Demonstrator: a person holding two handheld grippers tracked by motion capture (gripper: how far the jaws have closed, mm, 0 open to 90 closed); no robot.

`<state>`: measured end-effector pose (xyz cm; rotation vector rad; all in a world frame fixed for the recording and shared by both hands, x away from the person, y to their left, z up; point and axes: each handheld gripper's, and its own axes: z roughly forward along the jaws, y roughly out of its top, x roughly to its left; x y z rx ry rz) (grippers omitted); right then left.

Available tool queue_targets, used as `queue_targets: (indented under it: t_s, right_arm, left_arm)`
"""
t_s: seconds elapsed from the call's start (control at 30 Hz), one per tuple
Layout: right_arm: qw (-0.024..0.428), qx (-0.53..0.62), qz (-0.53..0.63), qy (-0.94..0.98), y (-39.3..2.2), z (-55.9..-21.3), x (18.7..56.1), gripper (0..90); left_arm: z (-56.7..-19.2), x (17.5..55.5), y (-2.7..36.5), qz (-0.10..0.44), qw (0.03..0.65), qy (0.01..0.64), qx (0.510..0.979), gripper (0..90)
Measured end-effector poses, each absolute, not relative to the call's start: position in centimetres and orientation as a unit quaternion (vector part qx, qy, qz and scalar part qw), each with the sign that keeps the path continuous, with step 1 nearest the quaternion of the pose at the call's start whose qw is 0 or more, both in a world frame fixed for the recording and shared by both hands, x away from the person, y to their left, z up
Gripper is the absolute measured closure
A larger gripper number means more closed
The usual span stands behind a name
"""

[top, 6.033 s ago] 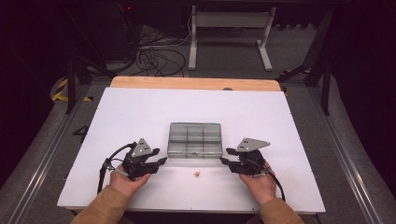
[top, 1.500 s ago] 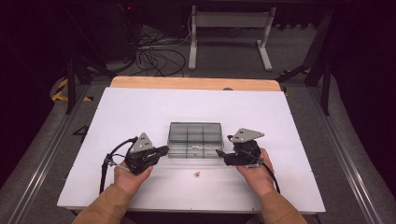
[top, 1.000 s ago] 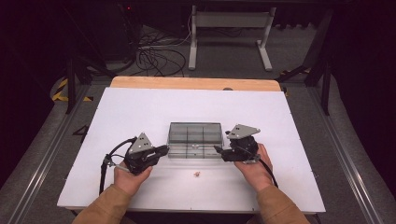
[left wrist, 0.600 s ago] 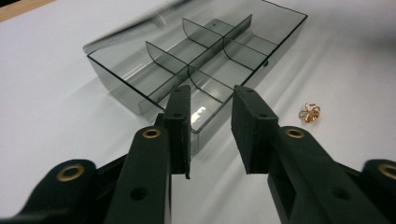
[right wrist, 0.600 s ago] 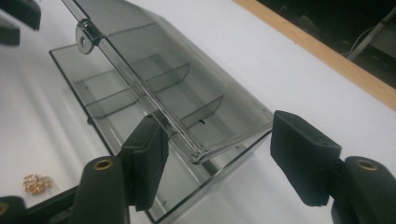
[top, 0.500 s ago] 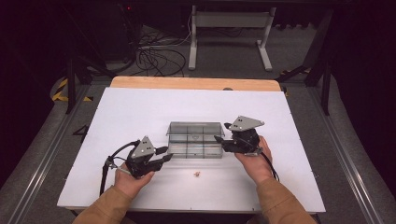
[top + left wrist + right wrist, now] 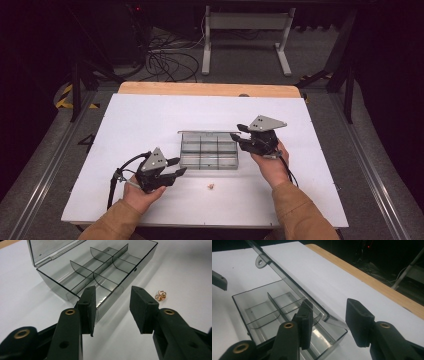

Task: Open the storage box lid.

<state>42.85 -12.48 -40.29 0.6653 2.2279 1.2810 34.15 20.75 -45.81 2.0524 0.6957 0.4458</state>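
Observation:
A clear grey compartment box sits mid-table with its lid swung up along the far side. My right gripper hovers at the box's right end. In the right gripper view its jaws stand apart with the lid's end between them; they have just been closing, and the pads do not press on it. My left gripper is just off the box's near left corner. Its jaws have just been opening and hold nothing. A small gold trinket lies on the table in front of the box.
The white table top has a wooden strip along its far edge. The gold trinket lies between my two forearms near the front edge. Cables and a metal stand are on the dark floor beyond.
The box lid has gone from lying flat to standing up, raised as my right gripper rose and moved away. My left gripper has let go of the box's left side and its jaws have spread.

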Motion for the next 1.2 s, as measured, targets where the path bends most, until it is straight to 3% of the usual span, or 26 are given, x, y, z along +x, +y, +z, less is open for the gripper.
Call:
queue_targets:
  t_s: [0.8, 1.2]
  right_arm:
    - [0.264, 0.279, 0.495, 0.780, -12.2, -41.3, 45.4, 70.2]
    - [0.254, 0.315, 0.485, 0.775, -12.2, -43.0, 47.3, 75.3]
  left_arm:
    - [-46.3, 34.3, 20.3, 0.178, 0.437, 0.276, 0.837, 53.9]
    - [-46.5, 34.5, 20.2, 0.173, 0.432, 0.276, 0.841, 53.9]
